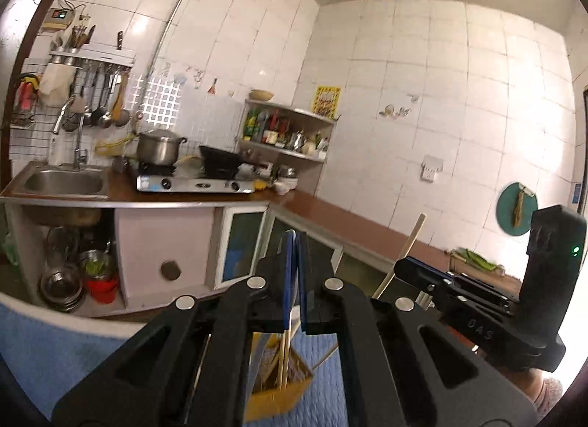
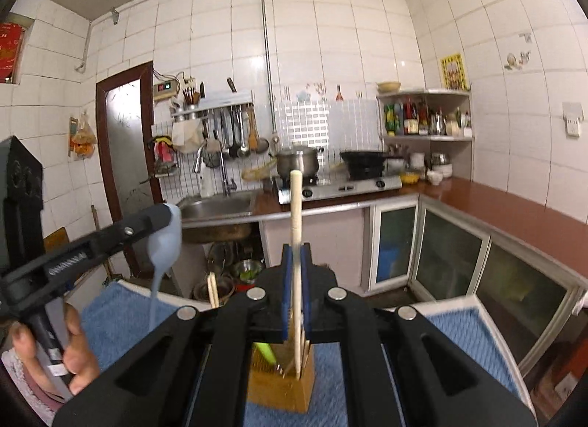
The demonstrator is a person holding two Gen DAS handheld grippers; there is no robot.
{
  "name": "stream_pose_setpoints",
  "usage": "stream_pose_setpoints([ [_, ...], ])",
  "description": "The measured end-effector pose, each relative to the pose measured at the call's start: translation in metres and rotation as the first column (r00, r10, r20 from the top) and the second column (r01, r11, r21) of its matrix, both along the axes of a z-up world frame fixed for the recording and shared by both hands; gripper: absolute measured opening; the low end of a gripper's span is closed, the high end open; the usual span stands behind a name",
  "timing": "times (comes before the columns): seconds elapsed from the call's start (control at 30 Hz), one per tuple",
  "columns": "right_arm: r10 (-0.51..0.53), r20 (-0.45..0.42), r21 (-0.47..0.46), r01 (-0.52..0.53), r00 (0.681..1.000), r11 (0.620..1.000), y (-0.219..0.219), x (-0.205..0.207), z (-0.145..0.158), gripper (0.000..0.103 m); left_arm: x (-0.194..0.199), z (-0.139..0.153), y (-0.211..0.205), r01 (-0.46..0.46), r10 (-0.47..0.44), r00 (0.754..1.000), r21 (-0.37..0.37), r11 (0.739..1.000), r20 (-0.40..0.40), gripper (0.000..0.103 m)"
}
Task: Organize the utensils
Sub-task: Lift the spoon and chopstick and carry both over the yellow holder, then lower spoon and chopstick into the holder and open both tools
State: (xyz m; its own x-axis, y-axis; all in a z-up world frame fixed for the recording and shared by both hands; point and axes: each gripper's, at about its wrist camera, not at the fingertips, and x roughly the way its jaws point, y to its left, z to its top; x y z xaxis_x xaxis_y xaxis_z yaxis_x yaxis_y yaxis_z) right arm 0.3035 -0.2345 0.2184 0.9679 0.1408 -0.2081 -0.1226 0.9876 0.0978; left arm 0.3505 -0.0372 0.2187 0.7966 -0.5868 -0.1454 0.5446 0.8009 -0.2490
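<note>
Left tool [image 1: 295, 280]: jaws closed, pointing about level, gripped by a hand [image 2: 55, 350] at its handle. Right tool [image 2: 296, 280]: jaws closed, pointing about level, raised beside the left.

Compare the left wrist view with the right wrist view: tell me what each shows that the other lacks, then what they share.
Only the left wrist view shows the round green board hanging on the wall and the greens on the counter below it.

Only the right wrist view shows the pale blue spoon in the left gripper, the hand holding that gripper, and the brown-framed door.

Both show the yellow utensil box on the blue mat, the wooden chopstick in the right gripper, the sink, stove and steel pot.
</note>
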Motion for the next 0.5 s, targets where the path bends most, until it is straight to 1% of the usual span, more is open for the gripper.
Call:
stream_pose_setpoints([
  [0.07, 0.003, 0.003, -0.004, -0.003, 1.0, 1.0, 0.001, 0.008, 0.007, 0.005, 0.01, -0.001, -0.002, 0.01, -0.01, 1.0, -0.004, 1.0, 0.014, 0.002],
  [0.17, 0.012, -0.011, -0.001, -0.012, 1.0, 1.0, 0.004, 0.02, 0.003, 0.005, 0.032, -0.014, -0.004, 0.035, -0.035, 0.999, -0.017, 0.999, 0.01, 0.002],
  [0.3, 0.022, -0.043, -0.017, -0.023, 0.999, 1.0, 0.007, 0.035, -0.02, 0.005, 0.061, -0.04, -0.003, 0.048, -0.049, 0.999, -0.042, 0.998, -0.02, 0.002],
  [0.4, 0.028, -0.076, -0.008, -0.029, 0.997, 1.0, 0.006, 0.048, -0.036, 0.005, 0.072, -0.058, -0.005, 0.04, -0.04, 0.999, -0.022, 0.999, -0.011, 0.002],
  [0.5, 0.026, -0.097, -0.009, -0.027, 0.995, 1.0, 0.005, 0.054, -0.05, 0.005, 0.08, -0.07, -0.006, 0.043, -0.044, 0.999, -0.021, 0.999, -0.011, 0.002],
])
